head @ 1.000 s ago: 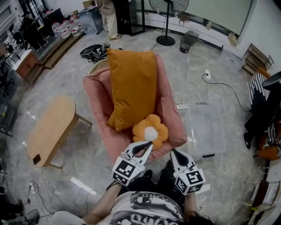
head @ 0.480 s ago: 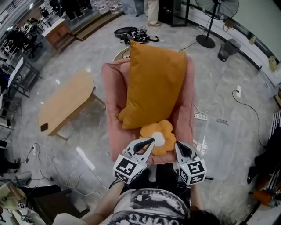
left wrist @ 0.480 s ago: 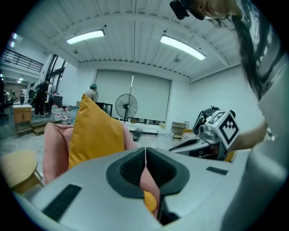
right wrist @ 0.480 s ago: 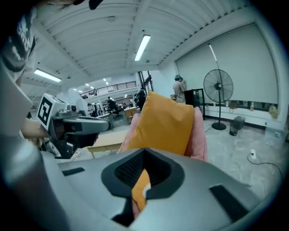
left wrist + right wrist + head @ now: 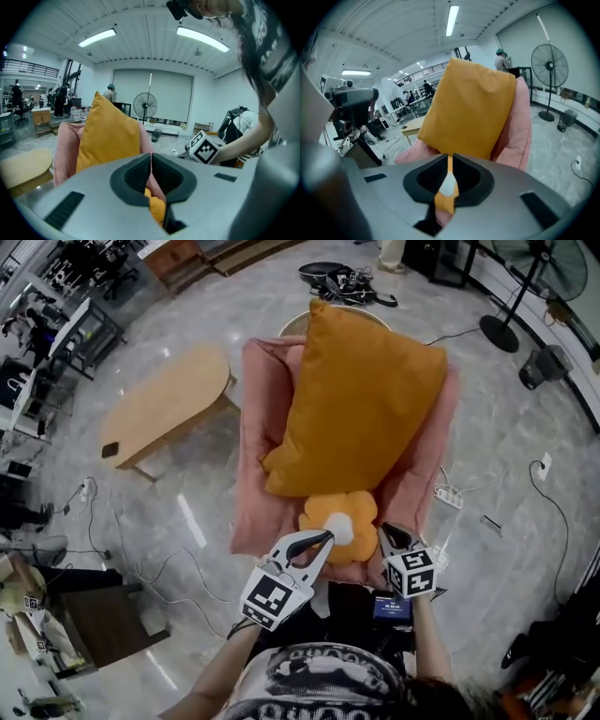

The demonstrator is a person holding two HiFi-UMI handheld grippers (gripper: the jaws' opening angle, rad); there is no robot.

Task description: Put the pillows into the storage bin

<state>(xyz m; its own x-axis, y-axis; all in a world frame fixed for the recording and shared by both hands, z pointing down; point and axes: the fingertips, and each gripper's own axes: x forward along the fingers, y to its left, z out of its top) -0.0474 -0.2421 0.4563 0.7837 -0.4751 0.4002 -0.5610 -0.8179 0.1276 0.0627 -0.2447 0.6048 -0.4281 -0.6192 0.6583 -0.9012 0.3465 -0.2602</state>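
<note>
- Grey polished floor point(image 5: 525, 427) spread beneath everything, with cables point(image 5: 103, 549) trailing across it.
- Pink armchair point(image 5: 258, 474) stood in the middle of the head view, the front of its seat towards the person.
- Pale wooden desk point(image 5: 169, 404) with rounded ends sat on the floor to the left of the armchair, apart from it.
- Orange pillow point(image 5: 361, 404), square and plump, leaned upright against the back of the armchair and covered most of the seat.
- Flower pillow point(image 5: 339, 524), orange petals around a white centre, lay at the front edge of the seat, touching the lower edge of the orange pillow.
- Left gripper point(image 5: 323, 538) reached the flower pillow from the front left, its jaws pressed together with nothing held between them.
- Right gripper point(image 5: 385, 532) sat just beside the right-hand petals. Its jaws had just been opening and stood only a thin slit apart. The flower pillow's orange and white showed through that slit, with the pads not gripping it.
</note>
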